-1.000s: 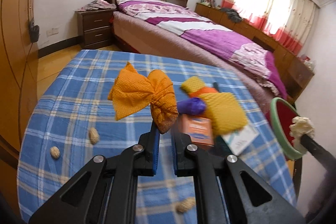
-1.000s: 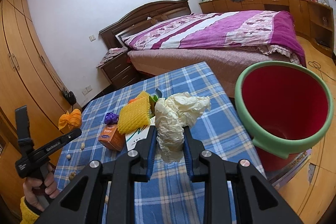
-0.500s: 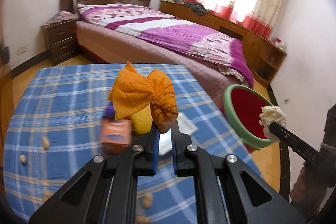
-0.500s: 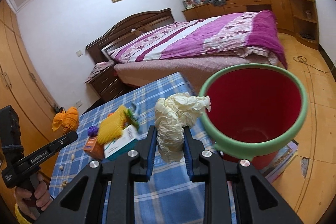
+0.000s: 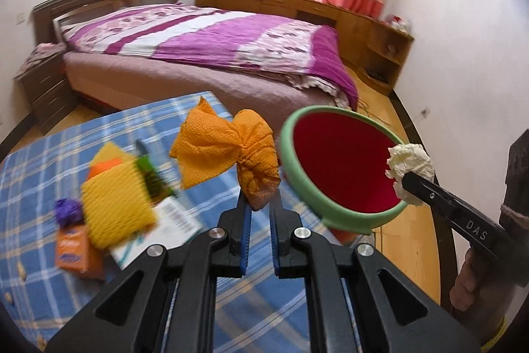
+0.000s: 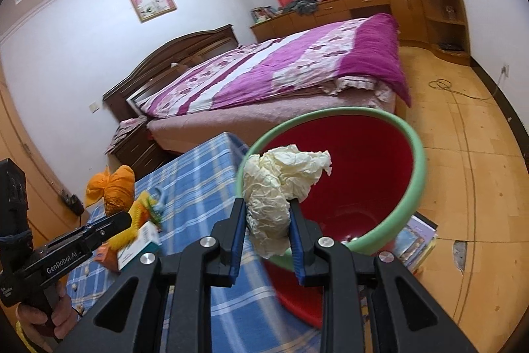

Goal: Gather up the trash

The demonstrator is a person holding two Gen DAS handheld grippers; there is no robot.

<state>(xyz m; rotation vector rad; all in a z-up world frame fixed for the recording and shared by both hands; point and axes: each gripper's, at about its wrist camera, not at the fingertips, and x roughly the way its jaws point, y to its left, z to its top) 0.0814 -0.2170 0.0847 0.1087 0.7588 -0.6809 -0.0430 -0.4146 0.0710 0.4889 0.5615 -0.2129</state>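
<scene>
- Over the near rim of the red bin (image 6: 360, 184) hangs the right claw (image 6: 267, 220), its jaws clamped on a crumpled cream paper wad (image 6: 281, 184); from its own camera the bin's mouth lies straight ahead and below, so a short carry forward should put the wad over the opening.
- Left claw (image 5: 259, 207) is shut tight on the knotted tail of an orange mesh bag (image 5: 224, 151), which stands up above the jaws; the bin sits ahead and to its right, past the tabletop (image 5: 36, 174) edge.
- Right hand is plainly the nearer to the bin, so its drop looks due first.
- Bin: red inside, pale green rim (image 5: 334, 113), tilted toward the cameras, standing on the floor just beside the tabletop.
- Other litter lies on the blue checked cloth: a yellow foam net (image 5: 115, 207), an orange carton (image 5: 74, 248), a purple scrap (image 5: 67, 210).
</scene>
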